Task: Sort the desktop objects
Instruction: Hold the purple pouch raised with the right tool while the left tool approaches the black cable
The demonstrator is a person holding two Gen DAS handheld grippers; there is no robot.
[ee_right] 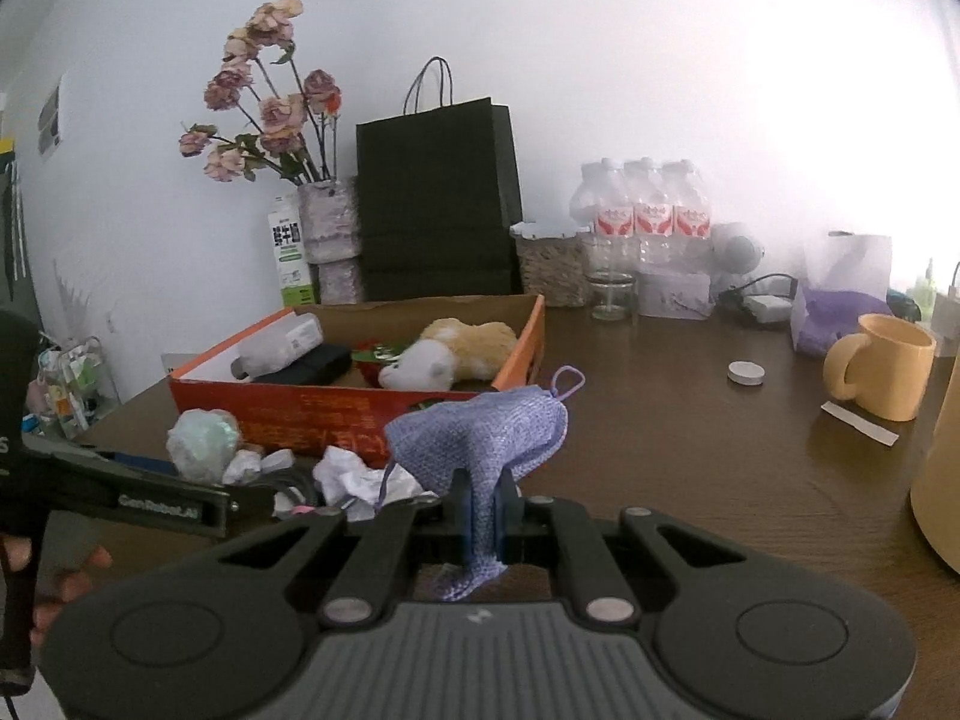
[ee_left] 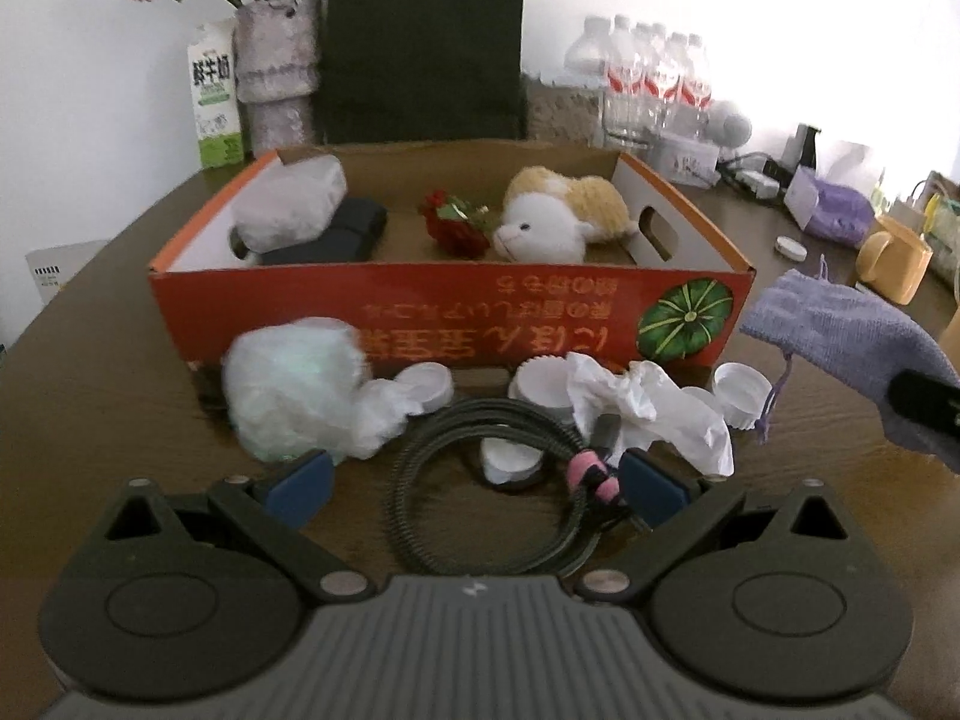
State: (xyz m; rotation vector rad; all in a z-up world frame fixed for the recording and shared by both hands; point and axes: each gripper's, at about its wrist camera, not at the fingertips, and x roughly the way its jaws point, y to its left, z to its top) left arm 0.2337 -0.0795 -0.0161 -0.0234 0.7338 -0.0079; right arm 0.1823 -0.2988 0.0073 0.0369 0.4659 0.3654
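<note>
Lavender knit drawstring pouch [ee_right: 480,438]: soft, light, limp, pinched mid-body in your right tongs [ee_right: 482,516], hanging just right of the orange box [ee_right: 288,414]; left tongs [ee_left: 474,483] wide, empty; regrip by bunched fabric.

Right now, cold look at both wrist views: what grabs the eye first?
The orange cardboard box mid-table, holding a plush toy at its right end. Next, the purple knit pouch pinched in the shut right gripper, held in the air near the box's right front corner. In front of the box lies clutter: white lids, crumpled plastic and a coiled black cable between the open left gripper's fingers.
</note>
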